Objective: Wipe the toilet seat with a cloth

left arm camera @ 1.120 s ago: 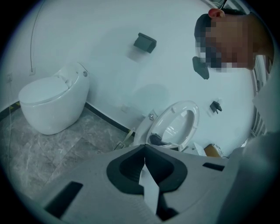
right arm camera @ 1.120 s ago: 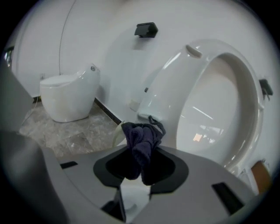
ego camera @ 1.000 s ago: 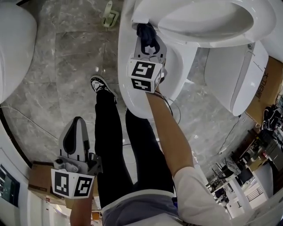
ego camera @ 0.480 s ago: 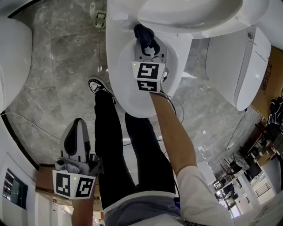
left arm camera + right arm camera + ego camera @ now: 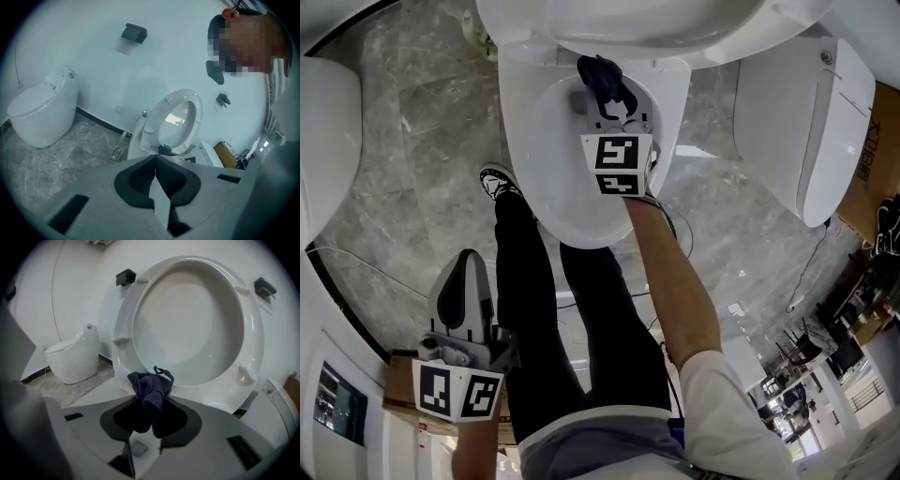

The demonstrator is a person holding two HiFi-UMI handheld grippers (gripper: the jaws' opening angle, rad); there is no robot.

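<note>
While the left gripper [image 5: 155, 165] hangs clenched and empty at near left, as before, the right gripper [image 5: 607, 94] stays clamped on the dark cloth [image 5: 598, 73]. The cloth has slid rightward along the far end of the toilet bowl [image 5: 530, 187], just beneath the raised seat [image 5: 248, 338].

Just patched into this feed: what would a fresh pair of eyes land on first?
The dark blue crumpled cloth clamped in the right tool stands out against the white ceramic toilet. It sits at the back of the bowl rim, under the raised white seat ring. The left tool hangs shut and empty beside the person's black trouser leg.
</note>
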